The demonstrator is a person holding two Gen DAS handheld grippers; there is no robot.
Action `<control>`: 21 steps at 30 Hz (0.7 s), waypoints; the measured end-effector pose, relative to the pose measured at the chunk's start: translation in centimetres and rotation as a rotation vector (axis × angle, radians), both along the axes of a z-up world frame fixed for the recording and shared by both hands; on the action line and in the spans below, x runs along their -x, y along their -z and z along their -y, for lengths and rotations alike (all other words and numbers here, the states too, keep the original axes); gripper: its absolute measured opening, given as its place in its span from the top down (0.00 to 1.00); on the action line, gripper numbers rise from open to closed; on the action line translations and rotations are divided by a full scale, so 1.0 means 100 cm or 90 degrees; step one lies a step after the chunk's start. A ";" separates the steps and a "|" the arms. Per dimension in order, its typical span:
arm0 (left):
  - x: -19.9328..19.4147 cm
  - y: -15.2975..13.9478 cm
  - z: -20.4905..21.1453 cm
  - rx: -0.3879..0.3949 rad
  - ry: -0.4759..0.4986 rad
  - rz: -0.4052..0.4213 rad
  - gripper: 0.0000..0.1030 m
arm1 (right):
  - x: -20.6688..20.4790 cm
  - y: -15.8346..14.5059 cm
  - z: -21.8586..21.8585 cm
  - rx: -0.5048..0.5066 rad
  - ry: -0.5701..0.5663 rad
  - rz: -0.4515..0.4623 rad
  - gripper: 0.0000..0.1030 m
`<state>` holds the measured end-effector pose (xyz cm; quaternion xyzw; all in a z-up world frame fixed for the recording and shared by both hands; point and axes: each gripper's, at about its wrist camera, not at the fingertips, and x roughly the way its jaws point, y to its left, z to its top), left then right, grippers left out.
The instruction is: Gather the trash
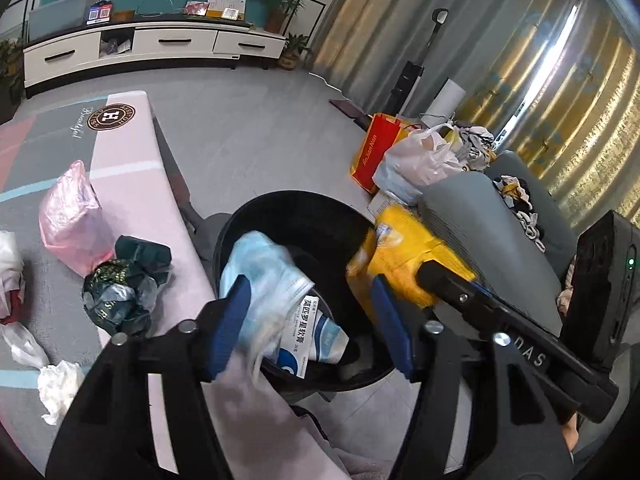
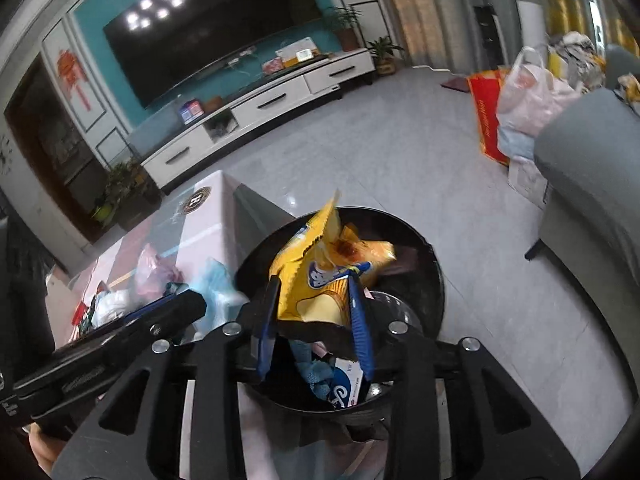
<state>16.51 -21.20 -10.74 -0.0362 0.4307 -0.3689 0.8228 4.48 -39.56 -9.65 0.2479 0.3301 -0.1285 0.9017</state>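
**Both hands dumping into the bin**

Left gripper [image 1: 310, 328] has its jaws spread, with the blue bag [image 1: 260, 276] loose between them over the bin [image 1: 320, 212]. Right gripper [image 2: 316, 320] looks to be barely pinching the yellow wrapper [image 2: 320, 276]. Best to spread wider and let both fall clear inside the rim. More trash waits on the desk [image 1: 132, 200].

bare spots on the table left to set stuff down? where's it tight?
Free: the pink strip between the pink bag and the table edge, up to the round logo. Crowded: the near-left end, with the green wrapper and white tissue.
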 end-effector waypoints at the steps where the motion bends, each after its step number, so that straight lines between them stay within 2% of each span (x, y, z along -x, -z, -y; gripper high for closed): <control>1: 0.000 -0.001 -0.001 -0.002 -0.004 0.002 0.39 | 0.003 0.000 0.001 0.001 0.003 0.001 0.65; 6: 0.004 -0.007 -0.017 -0.002 -0.020 0.008 0.36 | 0.009 0.003 0.005 -0.009 -0.004 -0.002 0.64; 7: 0.006 -0.008 -0.022 -0.002 -0.024 0.009 0.34 | 0.009 0.003 0.003 -0.011 -0.009 -0.004 0.62; 10: 0.015 -0.010 -0.042 0.001 -0.031 0.005 0.31 | 0.001 0.010 0.001 -0.010 -0.017 -0.052 0.41; 11: 0.020 -0.011 -0.052 0.003 -0.034 0.007 0.28 | -0.005 0.015 -0.001 0.001 -0.015 -0.094 0.41; 12: 0.024 -0.013 -0.061 0.003 -0.040 0.009 0.27 | -0.007 0.017 -0.003 0.006 -0.012 -0.107 0.41; 17: 0.051 -0.018 -0.127 0.000 -0.087 0.030 0.22 | 0.002 0.009 -0.011 -0.030 -0.038 -0.077 0.40; 21: 0.076 -0.007 -0.188 -0.043 -0.149 0.030 0.20 | 0.012 0.001 -0.027 -0.046 -0.059 -0.059 0.39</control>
